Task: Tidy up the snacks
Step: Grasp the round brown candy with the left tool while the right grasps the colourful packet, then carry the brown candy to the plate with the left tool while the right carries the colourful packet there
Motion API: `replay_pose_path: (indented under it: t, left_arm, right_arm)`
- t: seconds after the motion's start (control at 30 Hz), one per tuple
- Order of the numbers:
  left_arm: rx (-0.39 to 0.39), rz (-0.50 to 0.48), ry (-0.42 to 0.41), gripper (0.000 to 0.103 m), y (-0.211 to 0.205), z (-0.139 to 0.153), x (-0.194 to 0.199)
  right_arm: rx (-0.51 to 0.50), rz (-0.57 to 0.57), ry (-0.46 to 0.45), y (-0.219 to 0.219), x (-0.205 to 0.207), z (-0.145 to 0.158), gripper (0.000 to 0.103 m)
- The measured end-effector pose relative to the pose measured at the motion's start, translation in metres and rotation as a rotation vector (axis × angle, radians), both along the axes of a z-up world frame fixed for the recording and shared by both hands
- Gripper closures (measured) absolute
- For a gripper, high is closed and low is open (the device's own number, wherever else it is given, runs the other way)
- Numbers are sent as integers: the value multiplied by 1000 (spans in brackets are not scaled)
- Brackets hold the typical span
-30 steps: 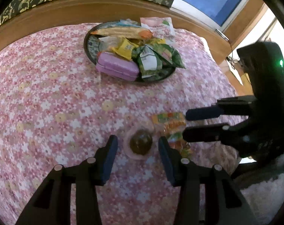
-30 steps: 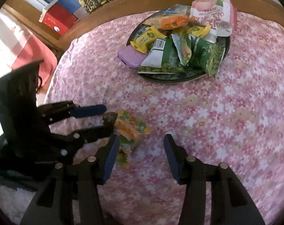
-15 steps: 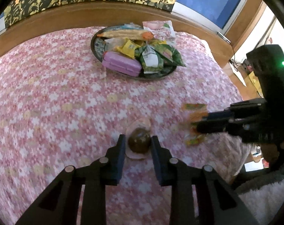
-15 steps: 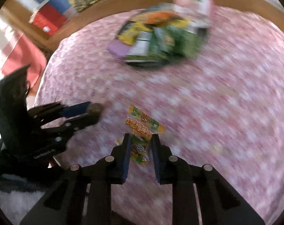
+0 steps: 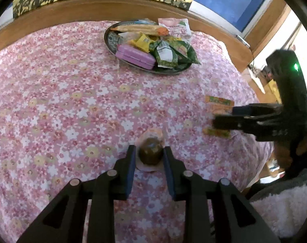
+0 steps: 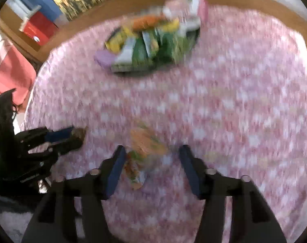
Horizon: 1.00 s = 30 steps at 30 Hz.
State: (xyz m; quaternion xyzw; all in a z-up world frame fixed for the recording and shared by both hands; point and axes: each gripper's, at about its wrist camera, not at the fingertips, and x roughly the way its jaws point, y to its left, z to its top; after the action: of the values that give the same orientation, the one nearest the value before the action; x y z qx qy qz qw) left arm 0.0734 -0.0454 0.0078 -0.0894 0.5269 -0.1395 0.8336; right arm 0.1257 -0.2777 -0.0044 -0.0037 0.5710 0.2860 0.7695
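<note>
Two loose snacks are being gathered from a counter [image 5: 58,93] draped in a pink floral cloth, a step that looks near the end of the clear-up, since the dark round plate [image 5: 110,37] at twelve o'clock is already heaped with crinkly foil packets and a smooth lilac case [image 5: 135,55]. The left hand-held gripper [image 5: 149,158] is clamped on a dark, domed sweet in clear wrapping [image 5: 151,154], low at six o'clock in its own view. The right hand-held gripper [image 6: 151,162] has its jaws opening around a flat orange-and-green sachet [image 6: 145,141], which lies blurred between the pads, apparently untouched by them. The next move likely calls for a fresh squeeze on that thin, slippery sachet, then a lift of both toward the plate.
</note>
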Motion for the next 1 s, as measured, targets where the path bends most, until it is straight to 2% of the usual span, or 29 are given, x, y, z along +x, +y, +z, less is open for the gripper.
replay_pose_path:
  t: [0.1,0.2,0.3,0.43,0.57,0.67,0.9,1.0]
  left_arm:
    - [-20,-1,20,76,3,0,6]
    - [-67,3,20,76,6,7,11]
    - [-91,34,-17,77,11,25,27]
    - [-115,76,-82,77,19,51,58]
    - [-75,120,-134,77,24,63,97]
    - [-41,154,-119,77,27,55,123]
    - [41,173,-110,76,15,37,148]
    - [36,202,-95,76,17,30,158]
  right_arm:
    - [36,-6,-6,-3,2,4,72]
    - [75,0,-64,-9,1,21,72]
    - [126,-26,-123,-13,11,45,72]
    - [124,-43,-229,-9,33,71,72]
    - [69,-6,-324,15,62,84,71]
    - [-1,38,-374,35,82,83,71]
    - [-30,112,-402,54,114,71,71]
    - [6,125,-401,58,122,68,71]
